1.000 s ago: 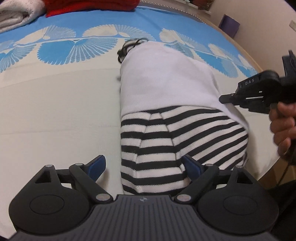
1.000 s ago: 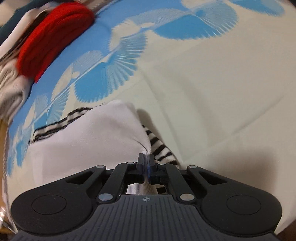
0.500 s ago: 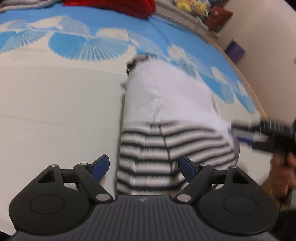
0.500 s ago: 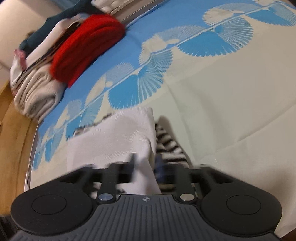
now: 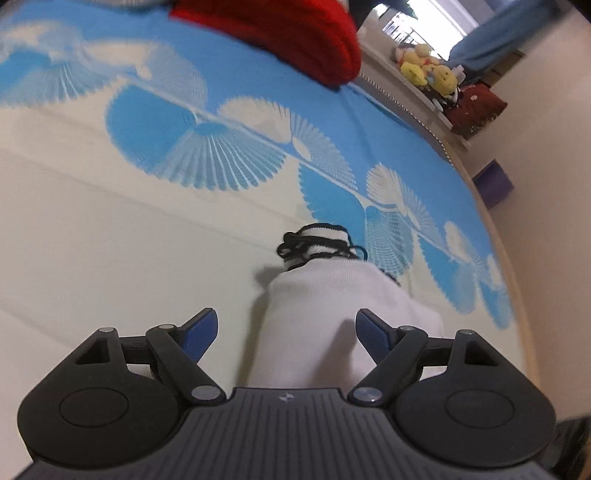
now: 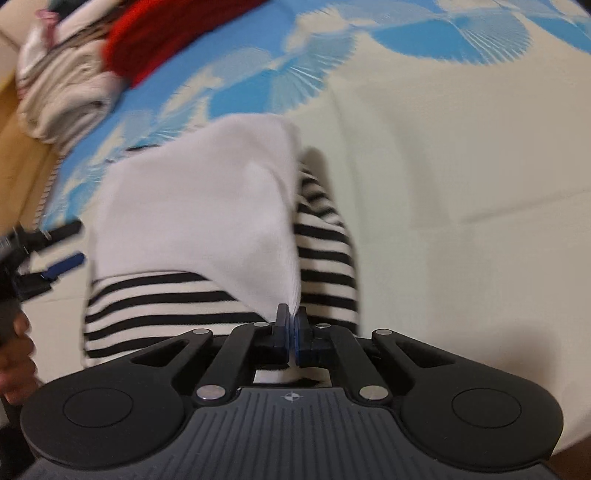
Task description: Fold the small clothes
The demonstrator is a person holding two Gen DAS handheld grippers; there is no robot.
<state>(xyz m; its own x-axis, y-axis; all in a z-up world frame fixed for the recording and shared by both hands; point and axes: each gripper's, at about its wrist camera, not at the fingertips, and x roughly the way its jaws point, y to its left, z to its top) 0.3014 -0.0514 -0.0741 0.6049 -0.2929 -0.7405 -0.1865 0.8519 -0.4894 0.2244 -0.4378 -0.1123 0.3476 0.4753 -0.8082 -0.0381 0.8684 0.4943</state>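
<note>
A small garment, white [image 6: 207, 206] with black-and-white stripes [image 6: 166, 295], lies folded lengthwise on the bed cover [image 6: 461, 166]. My right gripper [image 6: 291, 314] is shut on the white layer's edge above the striped part. In the left wrist view my left gripper [image 5: 286, 317] stands open over the white part [image 5: 332, 295], with one pad on each side and neither pressing. The garment's striped end with black cord [image 5: 317, 243] lies just ahead. The right wrist view shows the left gripper [image 6: 62, 247] at the far left, held by a hand [image 6: 14, 350].
A red folded garment [image 5: 295, 33] and a stack of folded clothes [image 6: 66, 92] lie at the head of the bed. Plush toys [image 5: 428, 70] sit on a shelf beyond. A purple box [image 5: 493, 182] stands past the bed's right edge.
My left gripper has travelled along the garment from the striped end to the white part, still open. My right gripper opened briefly, then shut again on the white layer's edge.
</note>
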